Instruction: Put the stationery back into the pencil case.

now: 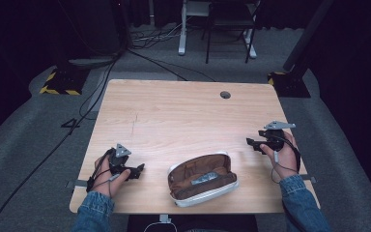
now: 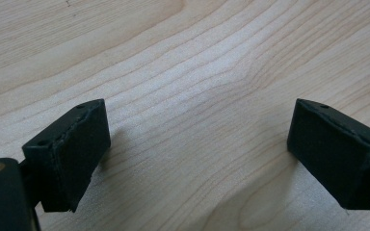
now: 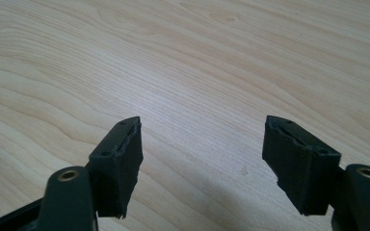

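A brown pouch [image 1: 202, 178] with a white zip rim lies open near the table's front edge, something small and grey inside it. My left gripper [image 1: 139, 169] rests low on the table to the pouch's left, pointing toward it. In the left gripper view the left gripper [image 2: 197, 154] is open, with bare wood between its black pads [image 2: 74, 149]. My right gripper [image 1: 250, 143] is held to the pouch's upper right, near the table's right edge. The right gripper view shows the right gripper [image 3: 202, 163] open over bare wood.
The light wooden table [image 1: 174, 111] has a round cable hole [image 1: 225, 94] near its far edge. Beyond it are cables on grey carpet, a chair [image 1: 229, 24] and stand bases with yellow-black tape [image 1: 60, 82].
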`<state>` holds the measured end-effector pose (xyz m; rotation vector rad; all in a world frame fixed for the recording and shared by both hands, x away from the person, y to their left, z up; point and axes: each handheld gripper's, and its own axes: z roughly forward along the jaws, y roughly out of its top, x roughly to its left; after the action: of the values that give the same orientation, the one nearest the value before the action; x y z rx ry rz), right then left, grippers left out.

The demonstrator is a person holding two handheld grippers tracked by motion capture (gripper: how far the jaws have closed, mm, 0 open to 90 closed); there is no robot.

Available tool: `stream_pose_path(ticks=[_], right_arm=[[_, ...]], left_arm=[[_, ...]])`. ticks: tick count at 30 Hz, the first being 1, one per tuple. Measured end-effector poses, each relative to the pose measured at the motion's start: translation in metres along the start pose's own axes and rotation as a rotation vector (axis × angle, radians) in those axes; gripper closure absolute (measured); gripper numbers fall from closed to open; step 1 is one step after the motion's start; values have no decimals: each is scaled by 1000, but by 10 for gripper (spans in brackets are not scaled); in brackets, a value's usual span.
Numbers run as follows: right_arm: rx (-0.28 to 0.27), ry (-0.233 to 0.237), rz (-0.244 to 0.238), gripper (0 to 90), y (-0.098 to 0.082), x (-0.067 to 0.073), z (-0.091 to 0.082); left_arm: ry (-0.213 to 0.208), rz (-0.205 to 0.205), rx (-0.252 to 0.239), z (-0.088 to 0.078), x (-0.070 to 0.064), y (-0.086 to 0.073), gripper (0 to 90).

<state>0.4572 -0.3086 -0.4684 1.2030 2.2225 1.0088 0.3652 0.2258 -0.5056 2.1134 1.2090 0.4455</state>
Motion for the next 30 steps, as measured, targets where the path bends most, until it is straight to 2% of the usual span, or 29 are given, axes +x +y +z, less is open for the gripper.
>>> stream_pose_path(ticks=[18, 23, 25, 30], right_arm=[[25, -31, 44, 284, -26, -15, 20], [16, -36, 64, 234, -28, -17, 21], [36, -42, 67, 126, -28, -18, 23], [46, -50, 67, 104, -27, -18, 24]], left_arm=[[-4, 0, 4, 0, 0, 0, 76], [0, 3, 5, 0, 0, 0, 75], [0, 2, 6, 0, 0, 1, 73], [0, 3, 5, 0, 0, 1, 73]])
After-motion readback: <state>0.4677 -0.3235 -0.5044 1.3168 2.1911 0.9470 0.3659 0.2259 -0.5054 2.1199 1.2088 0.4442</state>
